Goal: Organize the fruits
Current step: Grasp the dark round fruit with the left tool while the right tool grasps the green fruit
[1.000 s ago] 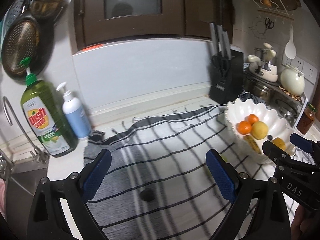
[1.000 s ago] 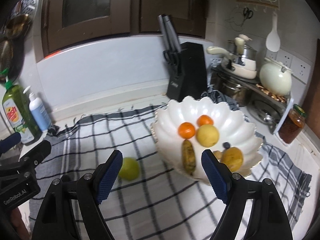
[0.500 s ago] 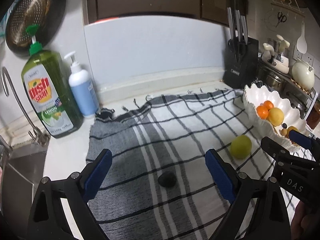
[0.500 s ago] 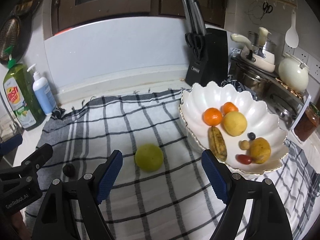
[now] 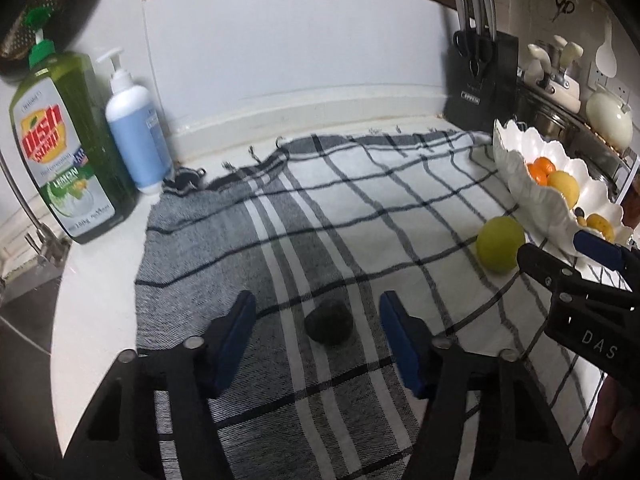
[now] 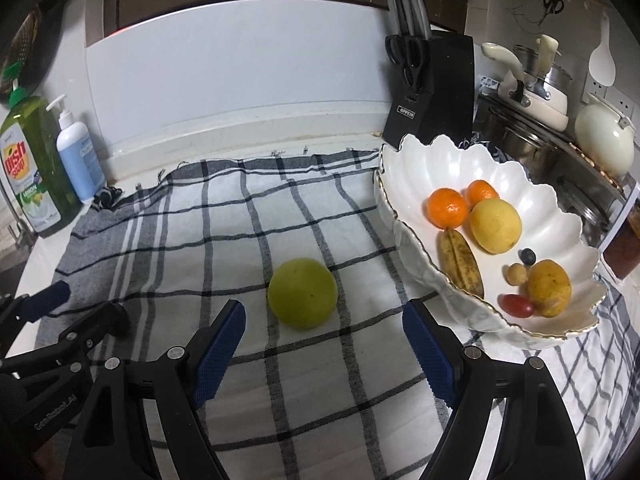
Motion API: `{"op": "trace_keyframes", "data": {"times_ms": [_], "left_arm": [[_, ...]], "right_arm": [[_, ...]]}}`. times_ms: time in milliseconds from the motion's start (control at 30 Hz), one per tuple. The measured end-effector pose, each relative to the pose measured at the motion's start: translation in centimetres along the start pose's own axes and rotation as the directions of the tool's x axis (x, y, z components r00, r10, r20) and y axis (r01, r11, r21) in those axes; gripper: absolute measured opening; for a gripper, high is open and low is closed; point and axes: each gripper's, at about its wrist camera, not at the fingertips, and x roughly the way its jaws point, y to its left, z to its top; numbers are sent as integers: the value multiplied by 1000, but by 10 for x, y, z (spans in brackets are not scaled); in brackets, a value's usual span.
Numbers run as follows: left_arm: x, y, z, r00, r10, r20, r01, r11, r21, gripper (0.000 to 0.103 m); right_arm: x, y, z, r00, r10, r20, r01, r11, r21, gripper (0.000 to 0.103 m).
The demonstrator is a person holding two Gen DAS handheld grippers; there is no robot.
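A small dark fruit (image 5: 329,323) lies on the checked cloth (image 5: 360,200), between the blue pads of my open left gripper (image 5: 320,340), not touched. A green round fruit (image 6: 302,293) lies on the cloth (image 6: 240,232) just ahead of my open right gripper (image 6: 324,348); it also shows in the left wrist view (image 5: 500,243). A white scalloped bowl (image 6: 460,160) at the right holds two oranges, a yellow fruit, a brown banana and several small fruits. The left gripper (image 6: 52,312) shows at the left of the right wrist view, the right gripper (image 5: 576,264) at the right of the left wrist view.
A green dish soap bottle (image 5: 66,140) and a blue pump bottle (image 5: 136,128) stand at the back left beside the sink (image 5: 24,300). A black knife block (image 6: 432,88) stands behind the bowl. Pots and a white kettle (image 6: 604,136) sit at the far right.
Both grippers have moved down and forward. The dark fruit now lies between the left pads, which have closed in somewhat. The green fruit is nearer the right gripper.
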Motion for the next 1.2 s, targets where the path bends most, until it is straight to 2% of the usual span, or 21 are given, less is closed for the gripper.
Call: {"op": "trace_keyframes", "data": {"times_ms": [300,567,633,700,1033,1100,1133,1167,1200], "left_arm": [[16,1,-6,999,0,-32,0,1000,-1,57],[29,3,-12,997,-23,-72,22,1000,-15,38],[30,2,-12,998,-22,-67,21,1000,-12,37],[30,3,-12,998,-27,-64,26,1000,-16,30],[27,6,-11,998,-23,-54,22,999,-27,29],[27,7,-10,998,-21,-53,20,999,-27,29],[27,7,-10,998,-20,-54,18,999,-28,29],[27,7,-10,998,-18,-54,17,999,-28,29],[26,7,-10,998,-18,-55,17,999,-28,29]], "right_arm": [[12,2,-3,1000,-3,-8,3,1000,-17,82],[21,3,-3,1000,-8,-5,8,1000,-29,82],[23,3,-3,1000,-6,-3,6,1000,-31,82],[26,3,-1,1000,-5,-5,5,999,-34,82],[45,5,1,1000,2,-25,-3,999,-38,81],[51,5,1,999,10,-37,-11,999,-33,80],[53,5,1,999,16,-43,-17,999,-32,74],[55,5,0,998,24,-51,-26,999,-31,63],[57,6,0,997,36,-61,-38,999,-29,59]]}}
